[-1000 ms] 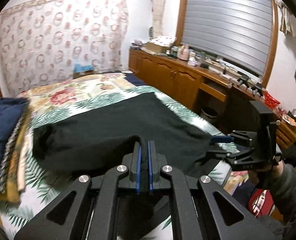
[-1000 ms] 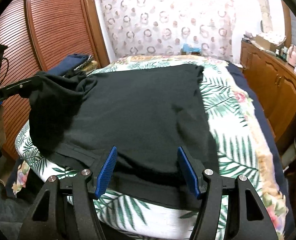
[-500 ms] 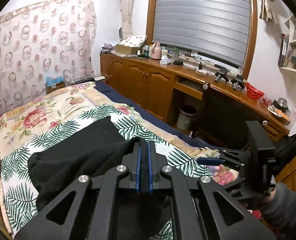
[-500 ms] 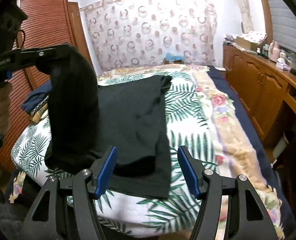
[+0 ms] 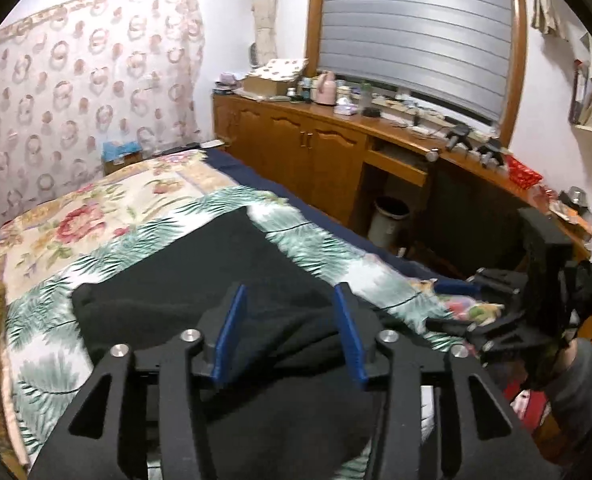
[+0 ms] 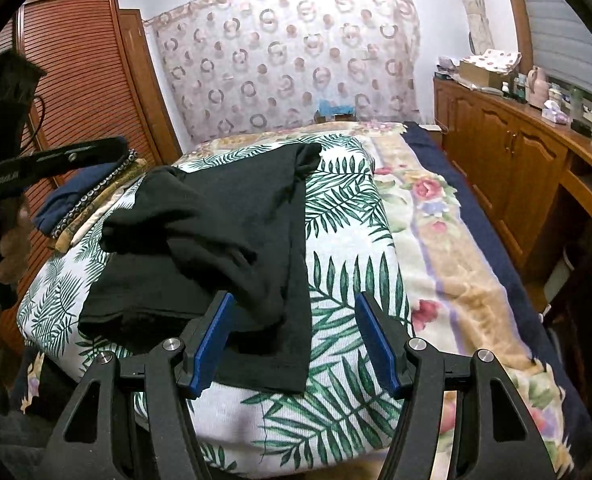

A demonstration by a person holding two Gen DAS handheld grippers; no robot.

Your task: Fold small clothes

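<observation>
On the palm-leaf printed cover at the near end of the bed lies the black knit garment — one side turned over onto the rest, leaving a rumpled upper layer on a flat lower one. In the right wrist view its long axis runs from the near bed edge away toward the patterned curtain, with a narrow strip of the lower layer exposed along the right side and a small bunched corner at the far end. The near hem sits just inside the bed edge.

The left gripper stands with its blue-padded fingers spread wide — nothing between them. It hovers directly above the near part of the garment; whether the fingertips touch the cloth cannot be told. From the right wrist view the same tool shows at the left edge, held above the left side of the bed, apart from the garment.

The right gripper is likewise wide open and empty, its blue pads straddling the garment's near right corner and the leaf-print cover beside it, without visible contact. In the left wrist view it sits off the right side of the bed, beyond the garment's edge.

A stack of folded cloth, navy on top, rests on the left side of the bed, just beside the garment. A wooden cabinet run with cluttered top lines the wall to the right, well apart from the bed.
</observation>
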